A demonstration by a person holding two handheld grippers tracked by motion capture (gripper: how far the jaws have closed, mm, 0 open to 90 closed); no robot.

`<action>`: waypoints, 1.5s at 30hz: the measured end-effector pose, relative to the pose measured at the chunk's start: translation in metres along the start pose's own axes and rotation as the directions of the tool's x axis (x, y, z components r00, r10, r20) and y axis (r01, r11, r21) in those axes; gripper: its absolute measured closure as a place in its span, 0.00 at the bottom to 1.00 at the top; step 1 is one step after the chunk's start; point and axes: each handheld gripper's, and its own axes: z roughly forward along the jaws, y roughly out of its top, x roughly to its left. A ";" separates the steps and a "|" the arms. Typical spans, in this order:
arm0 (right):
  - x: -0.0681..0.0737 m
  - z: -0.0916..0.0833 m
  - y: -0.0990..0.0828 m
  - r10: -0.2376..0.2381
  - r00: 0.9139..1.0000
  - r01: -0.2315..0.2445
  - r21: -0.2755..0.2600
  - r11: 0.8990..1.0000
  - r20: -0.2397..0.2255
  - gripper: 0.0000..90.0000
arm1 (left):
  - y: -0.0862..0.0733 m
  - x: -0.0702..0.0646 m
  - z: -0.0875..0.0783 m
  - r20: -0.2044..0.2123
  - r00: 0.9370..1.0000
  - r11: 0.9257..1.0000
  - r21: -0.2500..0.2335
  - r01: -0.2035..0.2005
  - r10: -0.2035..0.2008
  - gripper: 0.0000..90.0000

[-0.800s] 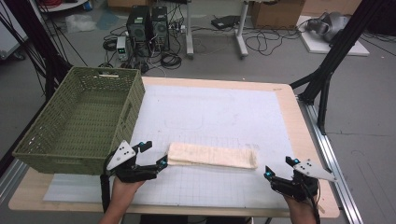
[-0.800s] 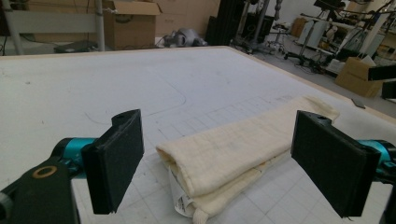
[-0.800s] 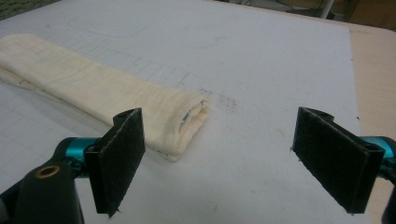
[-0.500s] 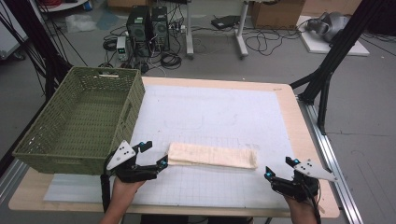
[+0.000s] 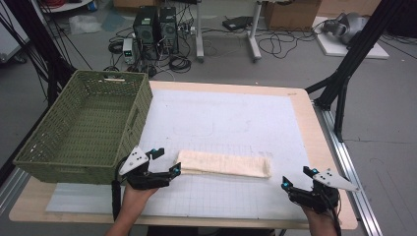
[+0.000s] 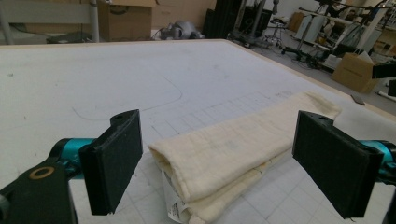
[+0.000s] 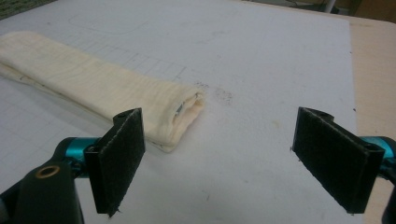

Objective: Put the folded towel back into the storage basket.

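Jaws spread wide on left gripper (image 5: 164,162) and right gripper (image 5: 299,178), low in frame; folded towel (image 5: 223,163) between; its label (image 6: 175,205) unreadable.

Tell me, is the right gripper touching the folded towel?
Apart. In the right gripper view, the right gripper is open, and bare mat shows between its jaws and the near end of the folded towel.

No readable text, label or number on anything in view
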 end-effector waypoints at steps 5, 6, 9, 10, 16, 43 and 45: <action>0.004 -0.005 0.001 -0.016 1.000 0.016 -0.008 1.000 0.005 0.17 | 0.001 -0.003 -0.003 0.001 1.000 1.000 -0.003 -0.005 0.005 0.19; 0.004 -0.005 0.002 -0.017 1.000 0.017 -0.009 1.000 0.006 0.17 | 0.001 -0.003 -0.002 0.003 1.000 1.000 0.000 -0.002 0.002 0.19; 0.005 -0.002 0.002 -0.019 1.000 0.019 -0.005 1.000 0.003 0.17 | 0.000 -0.001 -0.002 0.004 1.000 1.000 0.017 0.002 -0.002 0.20; 0.005 -0.001 0.002 -0.017 1.000 0.017 0.002 1.000 0.002 0.17 | 0.000 0.000 -0.002 -0.001 1.000 1.000 0.020 -0.002 0.002 0.20; 0.008 0.000 0.002 -0.028 1.000 0.028 0.003 1.000 0.006 0.17 | -0.001 0.006 -0.002 -0.015 1.000 1.000 0.021 0.016 -0.016 0.20; 0.003 -0.004 0.001 -0.024 1.000 0.024 -0.020 1.000 0.003 0.17 | 0.007 0.006 0.023 -0.042 0.998 0.995 0.094 0.045 -0.041 0.24; 0.004 -0.005 0.001 -0.036 0.999 0.036 -0.019 0.999 0.006 0.17 | 0.008 0.005 0.030 -0.065 0.997 0.989 0.140 0.055 -0.046 0.24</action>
